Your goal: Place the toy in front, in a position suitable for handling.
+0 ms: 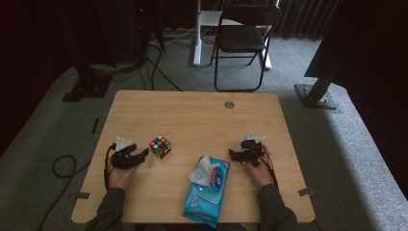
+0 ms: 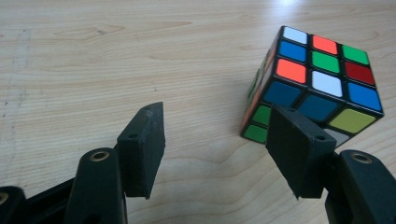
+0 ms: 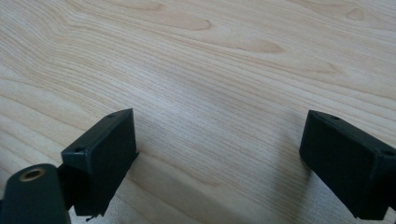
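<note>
Light wooden worktop with a round metal cap near the far edge. Carries a Rubik's cube at left. Blue wet-wipes pack at the near edge.

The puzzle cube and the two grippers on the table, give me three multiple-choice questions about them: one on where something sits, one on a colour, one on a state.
1. Where is the puzzle cube?
A. Beside the left gripper
B. Beside the right gripper
C. On the pack of wipes

2. What colour is the pack of wipes?
A. Red
B. Blue
C. Yellow

3. How do the left gripper's jaws stand?
A. Clamped on the cube
B. Shut with nothing between them
C. Open, with bare table between them

Answers:
1. A: in the high view the cube sits just past the left gripper's tips.
2. B: the wrapper is blue with a white tissue sticking out at the top.
3. C: the left gripper view shows a wide gap over the wood, with the cube off to one side beyond one jaw.
</note>
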A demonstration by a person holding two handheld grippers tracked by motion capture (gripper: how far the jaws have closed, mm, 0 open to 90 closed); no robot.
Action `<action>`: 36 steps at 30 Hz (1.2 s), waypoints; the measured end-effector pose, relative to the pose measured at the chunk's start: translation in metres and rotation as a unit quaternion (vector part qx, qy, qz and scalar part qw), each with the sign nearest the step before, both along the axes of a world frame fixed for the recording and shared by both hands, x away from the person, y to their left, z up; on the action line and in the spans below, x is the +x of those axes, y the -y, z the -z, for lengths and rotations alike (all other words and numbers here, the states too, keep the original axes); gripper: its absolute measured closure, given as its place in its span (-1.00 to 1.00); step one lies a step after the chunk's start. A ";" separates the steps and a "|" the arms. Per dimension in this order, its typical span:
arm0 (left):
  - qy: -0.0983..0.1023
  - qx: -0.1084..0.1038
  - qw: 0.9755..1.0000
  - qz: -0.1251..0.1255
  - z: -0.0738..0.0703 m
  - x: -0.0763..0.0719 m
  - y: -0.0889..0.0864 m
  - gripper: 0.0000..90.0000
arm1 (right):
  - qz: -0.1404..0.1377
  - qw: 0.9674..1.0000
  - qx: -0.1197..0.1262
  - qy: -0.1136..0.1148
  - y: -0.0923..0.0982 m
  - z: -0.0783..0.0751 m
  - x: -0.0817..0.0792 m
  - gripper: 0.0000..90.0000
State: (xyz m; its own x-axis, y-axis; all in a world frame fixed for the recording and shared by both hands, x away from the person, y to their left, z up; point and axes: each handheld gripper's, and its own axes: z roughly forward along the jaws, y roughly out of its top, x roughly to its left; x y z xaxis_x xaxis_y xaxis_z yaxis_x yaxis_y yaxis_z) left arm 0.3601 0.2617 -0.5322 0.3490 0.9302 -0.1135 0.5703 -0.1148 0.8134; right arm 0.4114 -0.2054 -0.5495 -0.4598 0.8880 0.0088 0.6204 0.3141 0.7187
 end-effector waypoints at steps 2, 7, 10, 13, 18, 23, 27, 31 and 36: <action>-0.001 -0.001 1.000 0.000 0.000 0.000 0.000 -0.16 | 0.001 1.000 0.000 0.000 0.000 0.000 0.000 -0.77; -0.005 0.000 1.000 0.007 0.001 -0.001 0.000 -0.17 | 0.004 1.000 0.000 0.001 0.001 0.000 -0.003 -0.77; -0.005 -0.002 1.000 0.011 0.000 -0.001 0.001 -0.17 | 0.005 1.000 0.000 0.001 0.002 0.000 -0.005 -0.77; -0.005 0.001 1.000 0.019 0.000 -0.002 0.002 -0.17 | 0.007 1.000 -0.001 0.001 0.003 0.000 -0.006 -0.76; -0.009 -0.011 1.000 0.028 0.001 0.000 0.004 -0.12 | 0.006 1.000 -0.001 0.001 0.003 0.000 -0.006 -0.76; -0.020 -0.003 0.999 0.040 0.005 0.009 0.012 -0.03 | 0.006 1.000 0.000 0.001 0.003 0.000 -0.006 -0.76; -0.011 -0.005 0.998 0.057 0.003 0.013 0.016 -0.03 | 0.006 1.000 0.000 0.001 0.003 0.000 -0.006 -0.76; -0.004 -0.006 0.996 0.091 -0.002 0.018 0.021 -0.02 | 0.007 1.000 0.000 0.001 0.003 0.000 -0.006 -0.76; 0.000 -0.001 0.992 0.130 -0.006 0.022 0.030 0.00 | 0.006 1.000 0.000 0.001 0.003 0.000 -0.006 -0.76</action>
State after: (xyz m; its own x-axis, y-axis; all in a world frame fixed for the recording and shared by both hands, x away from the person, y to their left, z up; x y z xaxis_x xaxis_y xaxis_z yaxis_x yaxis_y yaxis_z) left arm 0.3824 0.2312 -0.5263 0.5767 0.8088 -0.1154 0.5217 -0.2558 0.8139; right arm 0.4051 -0.2082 -0.5496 -0.4483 0.8938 0.0072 0.6229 0.3067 0.7196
